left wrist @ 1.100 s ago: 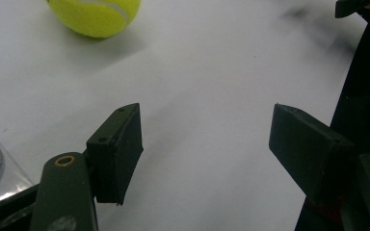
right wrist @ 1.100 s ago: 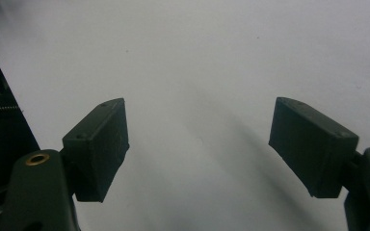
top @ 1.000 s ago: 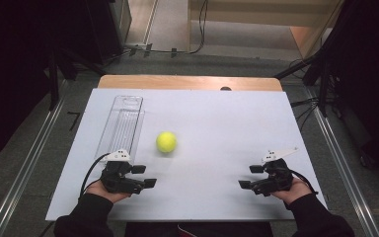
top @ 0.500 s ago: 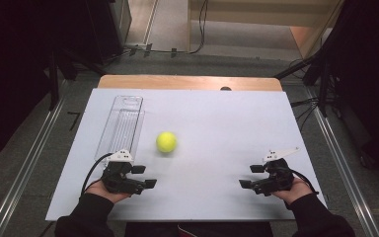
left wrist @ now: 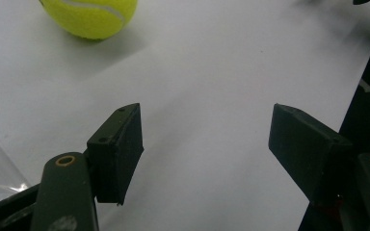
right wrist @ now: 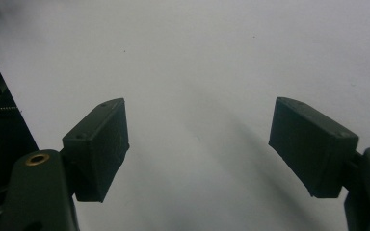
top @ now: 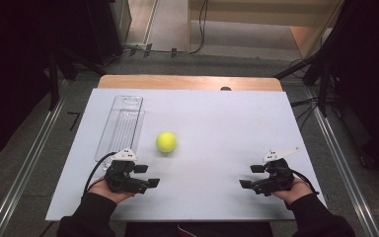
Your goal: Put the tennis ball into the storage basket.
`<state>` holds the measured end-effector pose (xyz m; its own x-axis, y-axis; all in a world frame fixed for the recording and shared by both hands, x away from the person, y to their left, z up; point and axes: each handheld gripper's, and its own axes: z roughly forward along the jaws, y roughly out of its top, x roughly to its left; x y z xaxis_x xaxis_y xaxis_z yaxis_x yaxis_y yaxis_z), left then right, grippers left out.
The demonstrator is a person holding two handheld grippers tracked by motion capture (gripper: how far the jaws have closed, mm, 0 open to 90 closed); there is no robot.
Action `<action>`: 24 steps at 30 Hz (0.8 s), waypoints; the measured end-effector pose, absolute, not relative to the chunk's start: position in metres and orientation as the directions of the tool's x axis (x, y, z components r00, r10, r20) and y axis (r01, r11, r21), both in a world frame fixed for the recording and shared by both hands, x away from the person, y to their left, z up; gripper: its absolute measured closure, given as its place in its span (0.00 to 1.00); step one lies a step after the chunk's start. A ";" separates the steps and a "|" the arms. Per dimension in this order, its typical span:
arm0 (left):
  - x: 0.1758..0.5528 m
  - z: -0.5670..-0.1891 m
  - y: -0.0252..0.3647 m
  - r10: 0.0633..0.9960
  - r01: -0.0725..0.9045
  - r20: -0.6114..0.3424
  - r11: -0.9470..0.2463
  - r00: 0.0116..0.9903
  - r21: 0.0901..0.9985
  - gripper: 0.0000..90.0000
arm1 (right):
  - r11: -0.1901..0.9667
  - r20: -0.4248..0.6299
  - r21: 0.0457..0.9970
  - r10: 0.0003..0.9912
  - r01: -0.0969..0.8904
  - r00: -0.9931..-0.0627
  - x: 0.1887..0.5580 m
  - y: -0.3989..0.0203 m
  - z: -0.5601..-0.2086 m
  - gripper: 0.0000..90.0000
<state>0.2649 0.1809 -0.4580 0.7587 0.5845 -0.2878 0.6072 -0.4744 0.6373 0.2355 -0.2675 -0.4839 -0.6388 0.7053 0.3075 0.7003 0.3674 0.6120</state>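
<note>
The left gripper (top: 147,176) is resting on the white table (top: 217,128) with jaws apart and empty, as is the right gripper (top: 249,177). The tennis ball (top: 166,141) is lying just beyond the left gripper, with the clear plastic tray (top: 123,123) sitting farther off beside it.

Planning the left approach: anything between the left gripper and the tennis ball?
Nothing visible. The left gripper sits open and empty at the near edge, and only bare white table lies between it and the tennis ball. The clear plastic tray lies off to the ball's left, outside that path.
</note>
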 end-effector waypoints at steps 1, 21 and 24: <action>0.265 -0.456 0.179 0.596 0.608 -0.276 -0.475 0.754 0.636 0.31 | 0.369 0.307 0.613 0.704 0.699 -0.640 0.236 -0.268 -0.484 0.22; 0.269 -0.455 0.163 0.588 0.601 -0.282 -0.462 0.758 0.653 0.12 | 0.367 0.304 0.613 0.709 0.700 -0.637 0.236 -0.268 -0.485 0.22; 0.271 -0.452 0.161 0.564 0.607 -0.334 -0.411 0.755 0.680 0.00 | 0.367 0.303 0.613 0.709 0.700 -0.637 0.236 -0.268 -0.485 0.22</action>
<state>0.2708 0.1614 -0.4520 0.7555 0.5636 -0.3341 0.6074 -0.4112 0.6797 0.2360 -0.2682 -0.4845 -0.6366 0.7090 0.3034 0.7003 0.3666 0.6126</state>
